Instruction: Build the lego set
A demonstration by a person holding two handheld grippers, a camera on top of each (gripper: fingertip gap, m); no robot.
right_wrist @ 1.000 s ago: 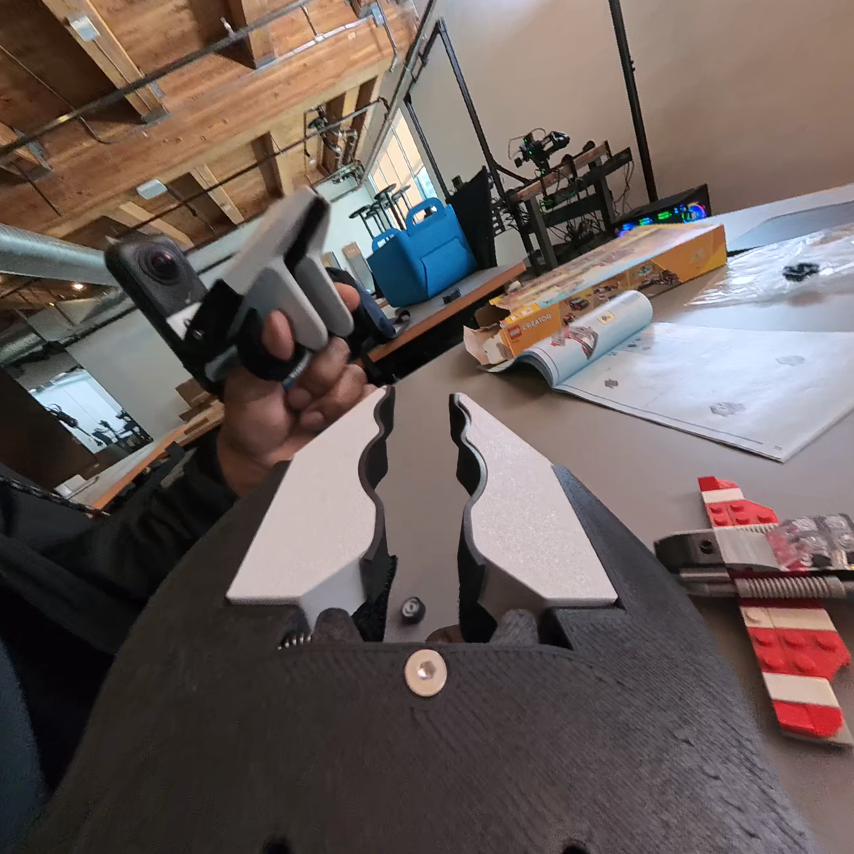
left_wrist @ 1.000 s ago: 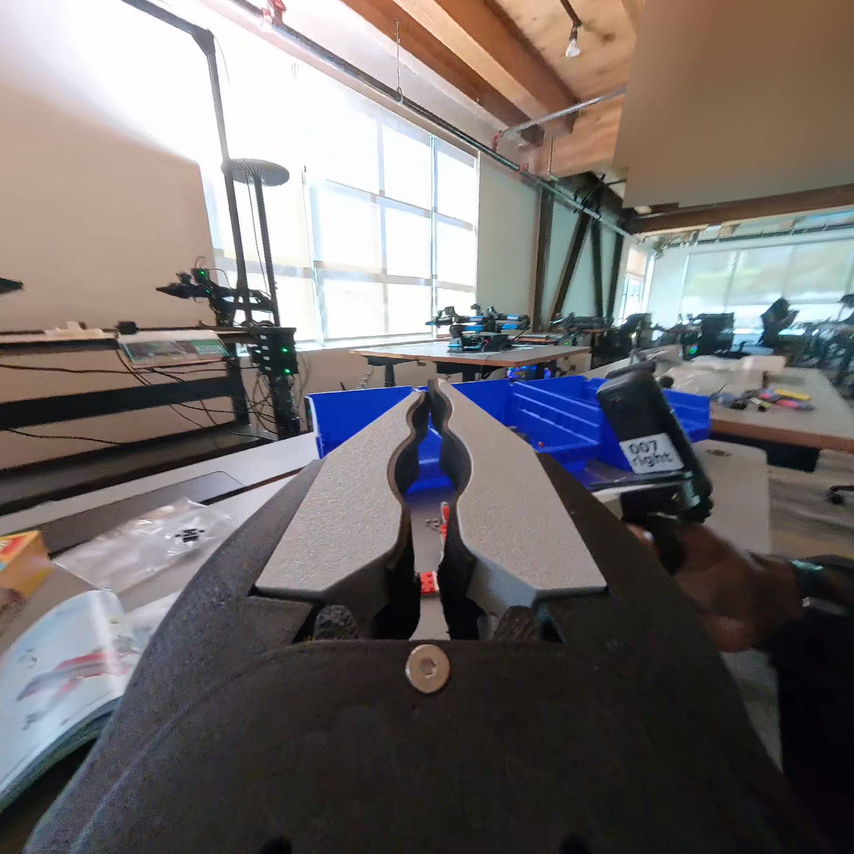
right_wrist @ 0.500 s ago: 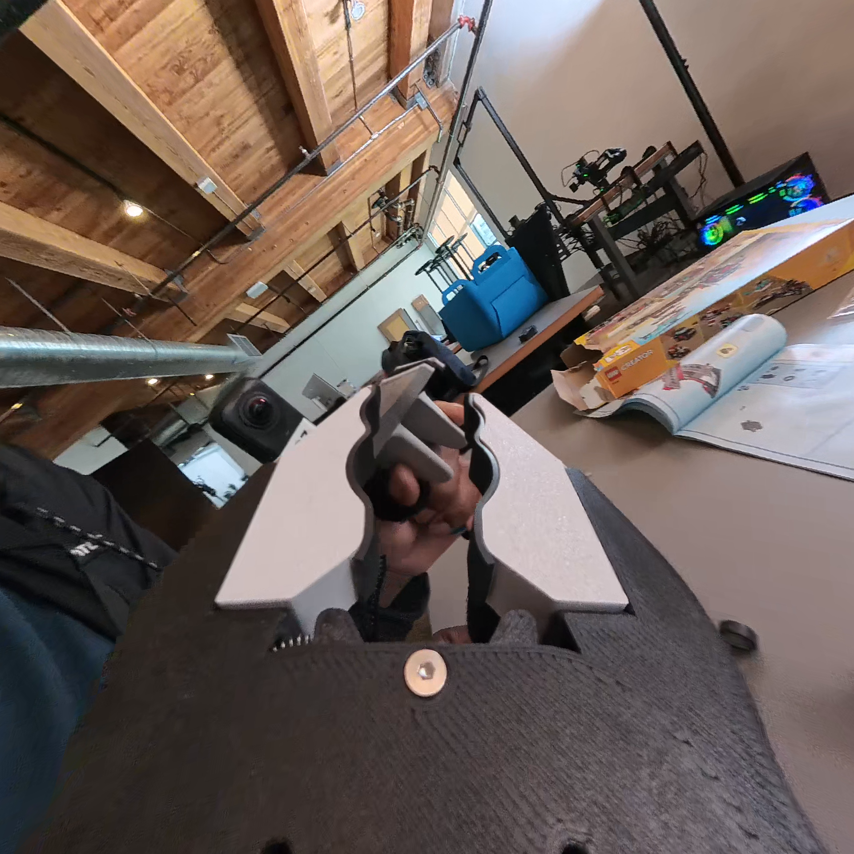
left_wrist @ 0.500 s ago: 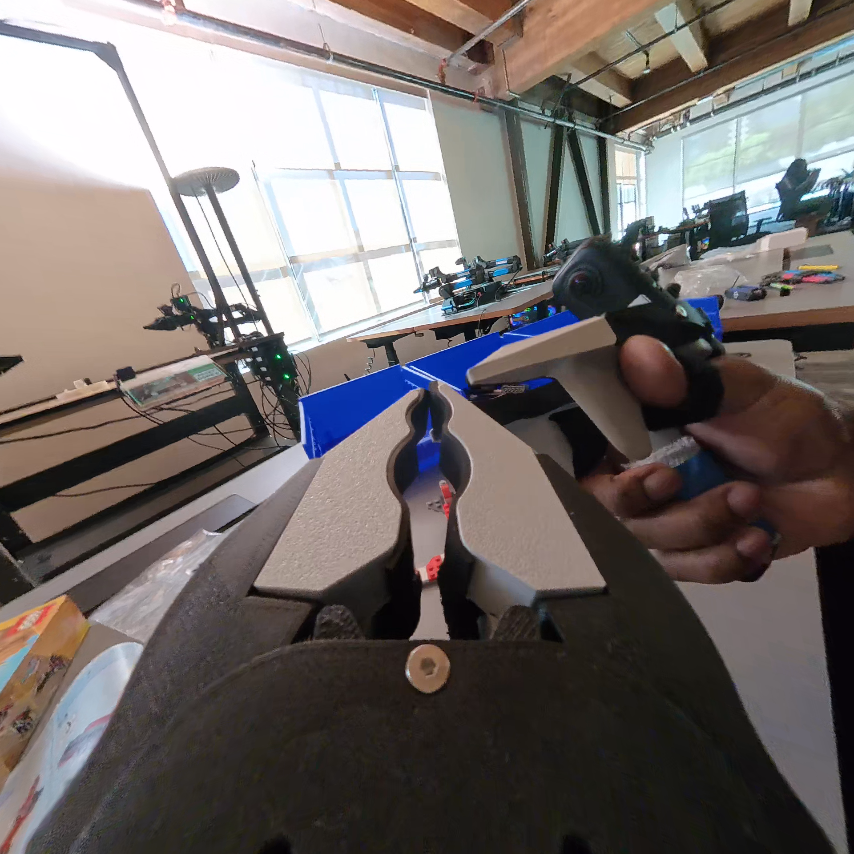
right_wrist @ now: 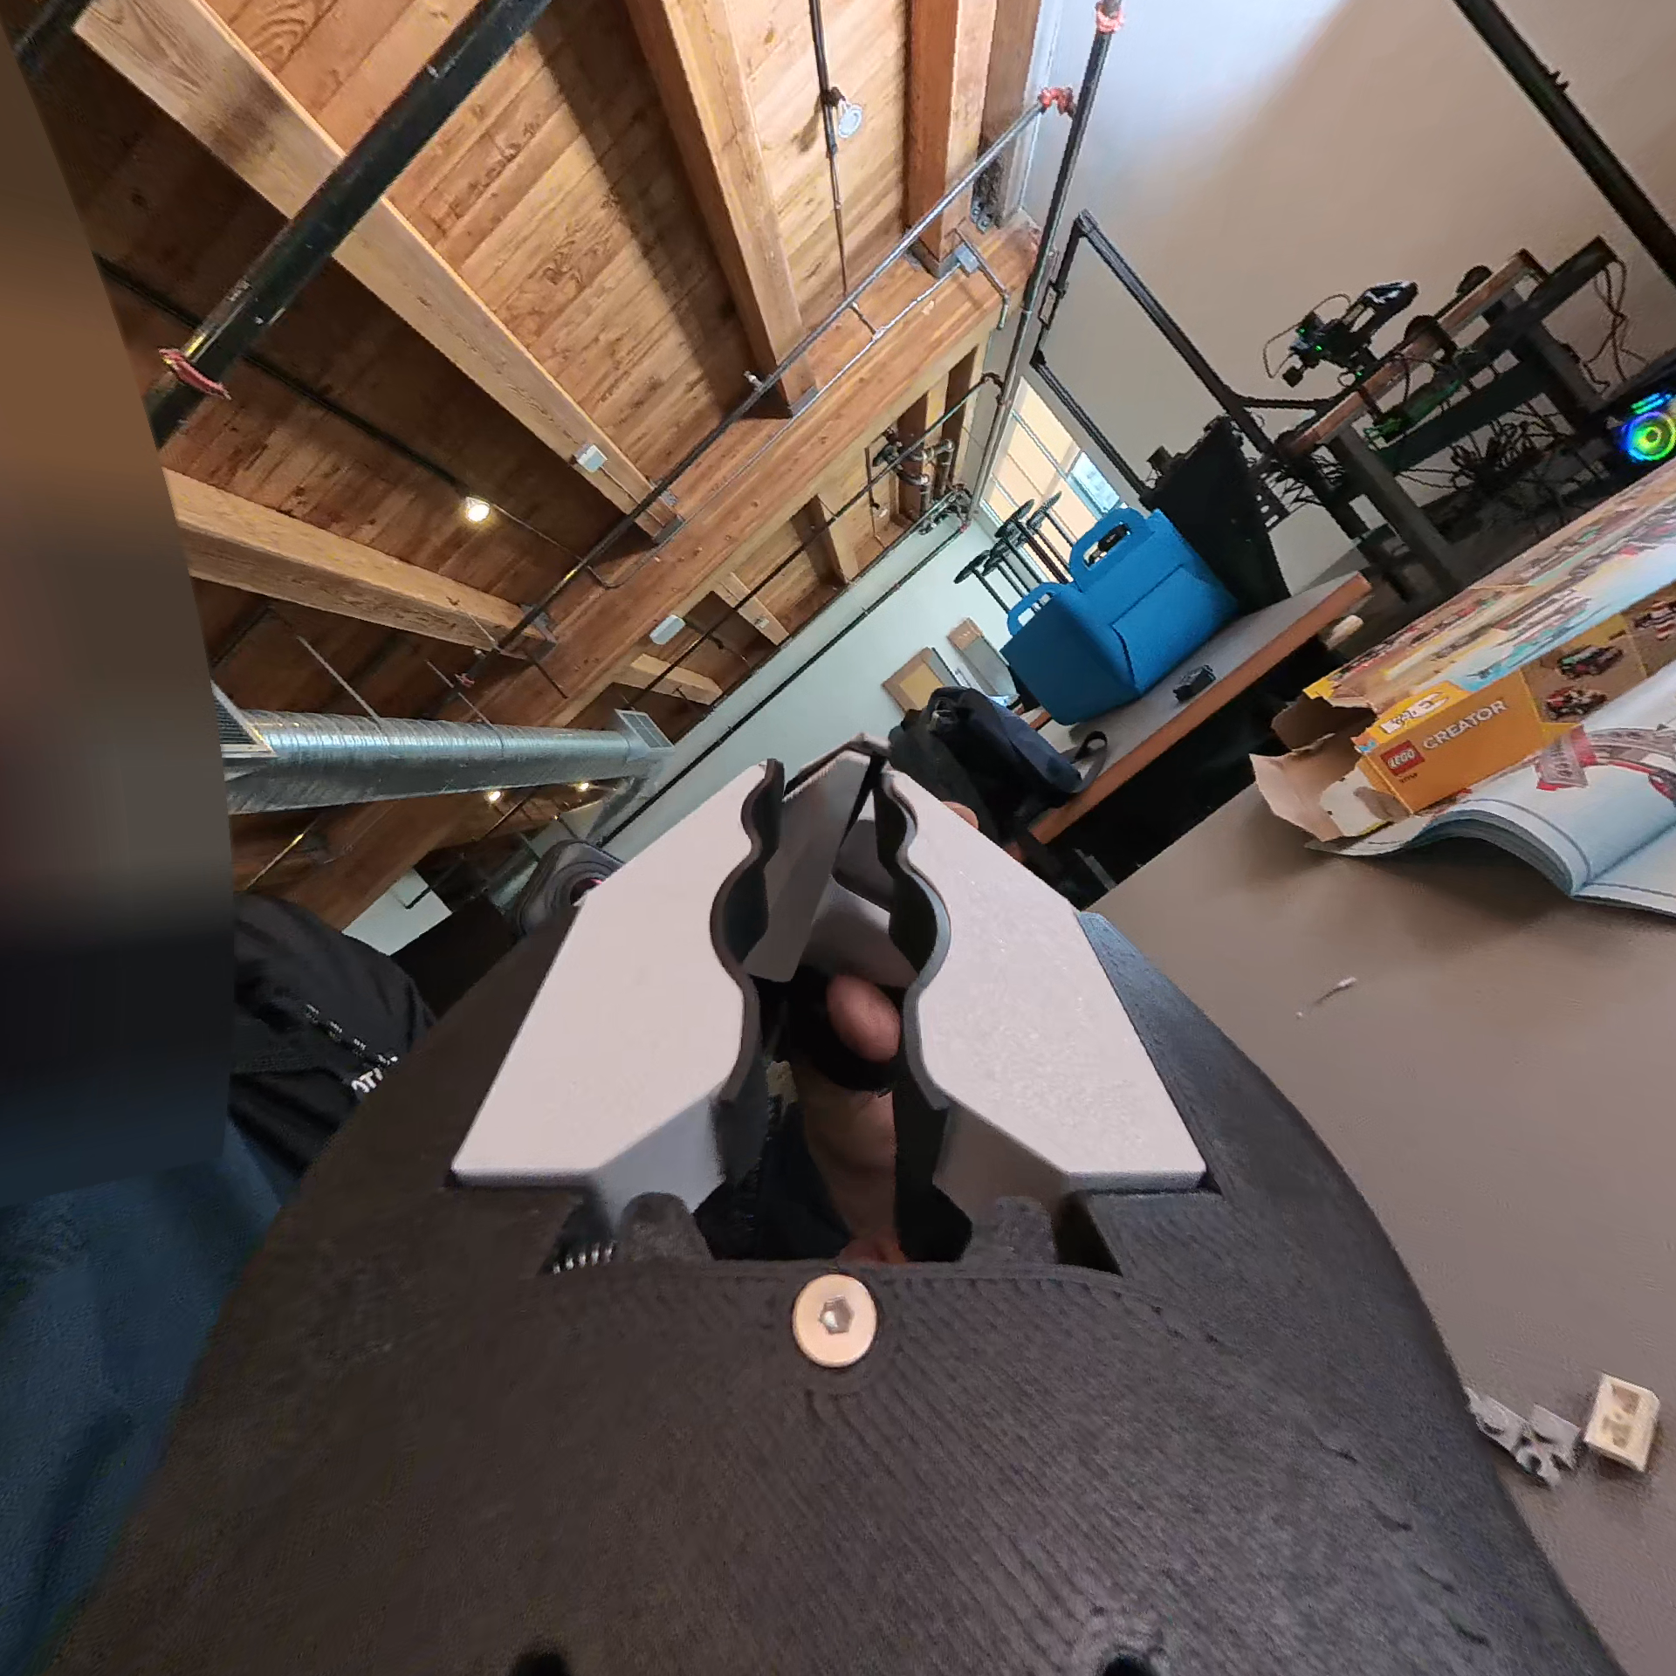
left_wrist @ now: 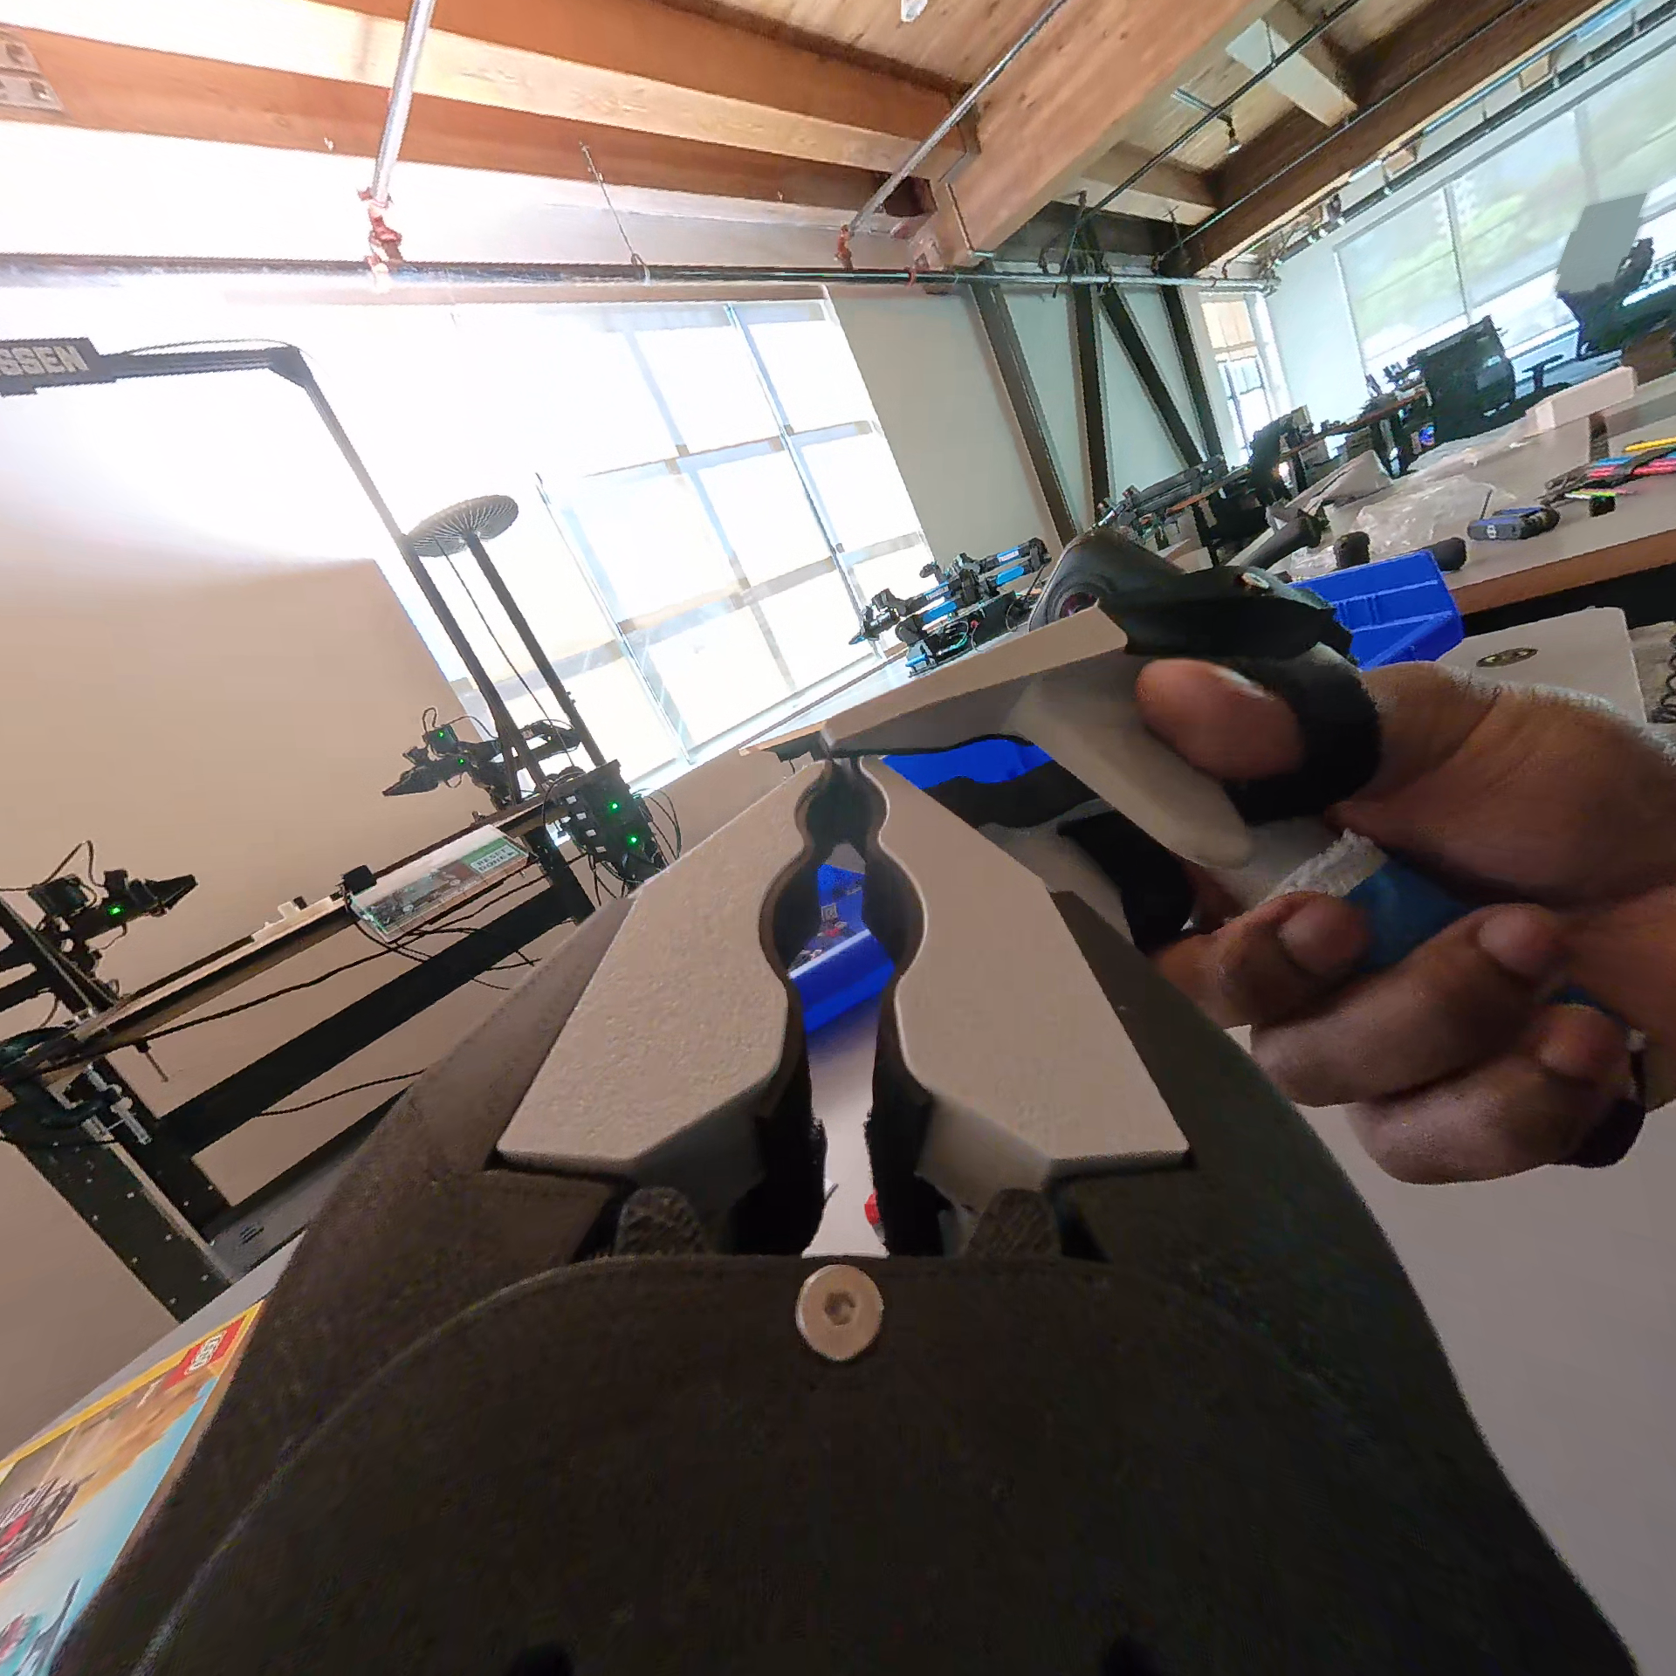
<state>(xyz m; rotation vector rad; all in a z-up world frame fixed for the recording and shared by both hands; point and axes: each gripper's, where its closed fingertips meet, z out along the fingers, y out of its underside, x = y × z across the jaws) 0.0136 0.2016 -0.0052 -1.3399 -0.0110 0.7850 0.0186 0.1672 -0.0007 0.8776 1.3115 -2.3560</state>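
Note:
My left gripper (left_wrist: 839,771) is shut, and I see no brick between its tips. My right gripper (left_wrist: 830,739) comes in from the right, held in a hand (left_wrist: 1451,862), and its fingertips meet the left tips. In the right wrist view my right gripper (right_wrist: 830,775) has its jaws a little apart, with the left gripper's closed fingers (right_wrist: 816,871) showing between them. Whether a small piece sits at the meeting point is hidden. A tan brick (right_wrist: 1623,1433) and a grey piece (right_wrist: 1524,1442) lie on the table (right_wrist: 1360,1043). A small red piece (left_wrist: 872,1206) shows on the table between the left fingers.
The yellow lego box (right_wrist: 1487,716) and the open instruction booklet (right_wrist: 1587,834) lie at the table's far right; the box also shows at the lower left of the left wrist view (left_wrist: 91,1487). Blue bins (left_wrist: 1378,608) stand behind the grippers. Both grippers are raised off the table.
Both grippers rose and turned to face each other. The right gripper moved in to the left gripper's tips and narrowed slightly. The red and white model left the right wrist view.

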